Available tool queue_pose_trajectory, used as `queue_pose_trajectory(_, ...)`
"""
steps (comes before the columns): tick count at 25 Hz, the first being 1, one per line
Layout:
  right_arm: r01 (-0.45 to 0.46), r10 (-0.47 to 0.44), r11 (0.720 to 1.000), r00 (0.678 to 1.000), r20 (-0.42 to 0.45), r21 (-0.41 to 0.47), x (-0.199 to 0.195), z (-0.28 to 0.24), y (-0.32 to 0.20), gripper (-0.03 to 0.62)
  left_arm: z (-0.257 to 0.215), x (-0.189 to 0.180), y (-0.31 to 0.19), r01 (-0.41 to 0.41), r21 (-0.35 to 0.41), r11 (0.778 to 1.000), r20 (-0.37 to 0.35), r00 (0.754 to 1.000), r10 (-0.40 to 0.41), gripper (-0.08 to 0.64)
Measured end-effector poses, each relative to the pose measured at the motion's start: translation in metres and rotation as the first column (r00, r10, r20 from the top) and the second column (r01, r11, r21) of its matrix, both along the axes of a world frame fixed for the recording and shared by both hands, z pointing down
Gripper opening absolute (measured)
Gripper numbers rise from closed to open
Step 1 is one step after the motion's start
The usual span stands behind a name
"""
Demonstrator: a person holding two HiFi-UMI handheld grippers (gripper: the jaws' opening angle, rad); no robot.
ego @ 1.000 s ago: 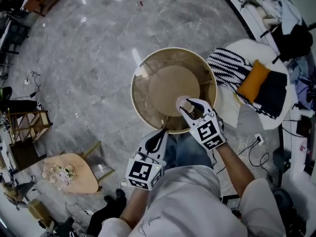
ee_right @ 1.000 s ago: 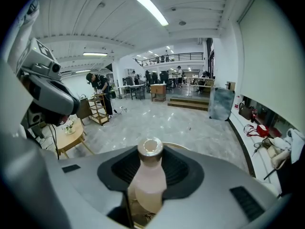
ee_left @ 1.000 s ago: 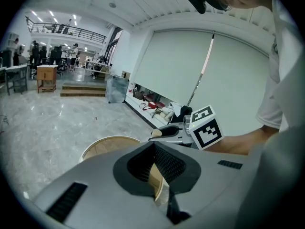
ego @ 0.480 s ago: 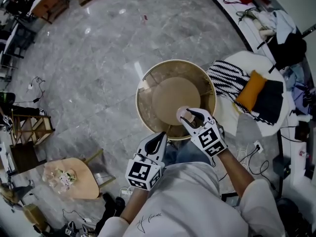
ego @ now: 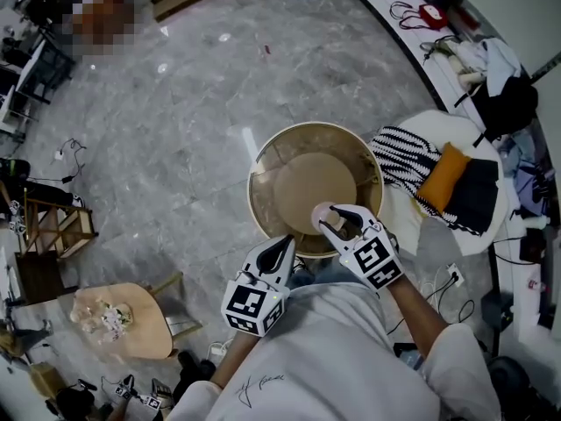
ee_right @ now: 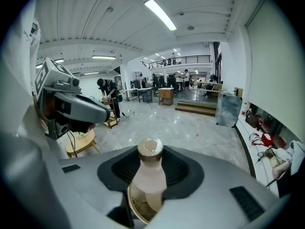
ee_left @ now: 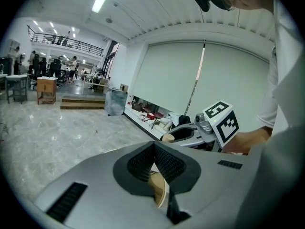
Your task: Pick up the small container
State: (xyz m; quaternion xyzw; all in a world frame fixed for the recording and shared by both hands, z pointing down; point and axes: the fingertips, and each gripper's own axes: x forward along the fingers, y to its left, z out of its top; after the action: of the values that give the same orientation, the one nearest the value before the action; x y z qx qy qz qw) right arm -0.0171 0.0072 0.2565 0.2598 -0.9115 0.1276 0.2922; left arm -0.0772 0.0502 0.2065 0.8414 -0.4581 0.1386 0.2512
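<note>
Holding the small container [ee_right: 148, 173] clamped in my right gripper [ego: 339, 222] over the near edge of the round table [ego: 302, 178], I have my left gripper [ego: 282, 245] closed and empty.

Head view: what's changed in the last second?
The right gripper, shut on the small container, has carried it higher above the round table, which now looks smaller and farther below; the left gripper rose alongside. Unchanged: the grip on the container, the left gripper shut and empty.

Small container [ee_right: 149, 178] pale pink, capped, upright between fingers [ee_right: 179, 173].
</note>
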Motion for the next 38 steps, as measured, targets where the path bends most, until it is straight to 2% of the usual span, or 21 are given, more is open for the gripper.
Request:
queue_pose_trajectory(4, 0.018, -0.018, 1.000, 1.000, 0.025, 0.004, -0.007, -0.014, 0.008, 0.147, -0.006, -0.003, 0.001, -0.007, 0.016, 1.000, -0.003, 1.000, 0.007, 0.005)
queue_pose_trajectory(15, 0.043, -0.042, 0.998, 0.999, -0.009, 0.039, -0.013, -0.043, 0.026, 0.147, -0.025, -0.018, -0.007, 0.001, 0.070, 0.998, -0.010, 1.000, -0.001, 0.005)
queue_pose_trajectory(32, -0.092, 0.086, 0.992, 0.994, 0.072, 0.090, -0.009, -0.104, 0.044, 0.147, -0.045, -0.056, 0.014, 0.049, 0.109, 0.993, -0.028, 0.999, -0.047, 0.005)
queue_pose_trajectory(38, -0.130, 0.121, 0.987, 0.988, 0.097, 0.098, -0.012, -0.111, 0.054, 0.147, -0.055, -0.070, 0.030, 0.060, 0.129, 0.990, -0.051, 0.997, -0.053, 0.005)
